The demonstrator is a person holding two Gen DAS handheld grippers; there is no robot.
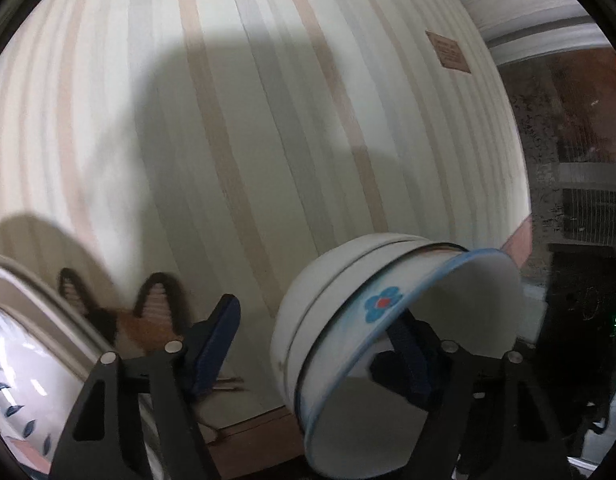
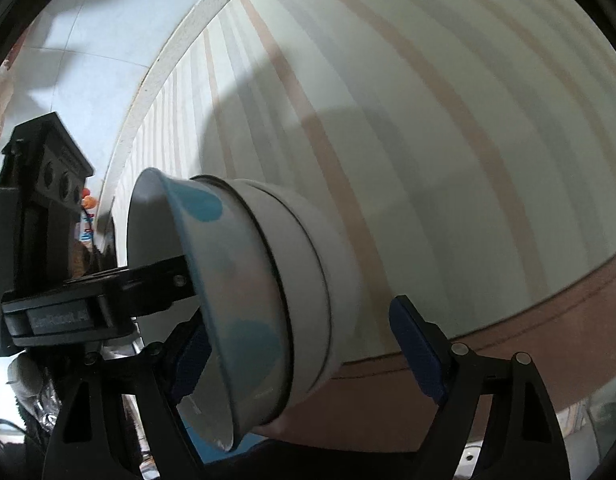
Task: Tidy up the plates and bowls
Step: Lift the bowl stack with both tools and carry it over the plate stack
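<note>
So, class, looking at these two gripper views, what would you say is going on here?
A person holding a gripper in each hand is sorting dishes over a striped tablecloth. A stack of nested bowls, the innermost blue-rimmed with a blue flower, is tilted on its side between them. The left gripper has one finger inside the bowl and looks open; the right gripper straddles the stack from the other side, its jaws wide. A plate with blue leaf marks sits at the left edge.

left gripper (image 1: 320, 344) spread wide, right gripper (image 2: 304, 344) likewise
</note>
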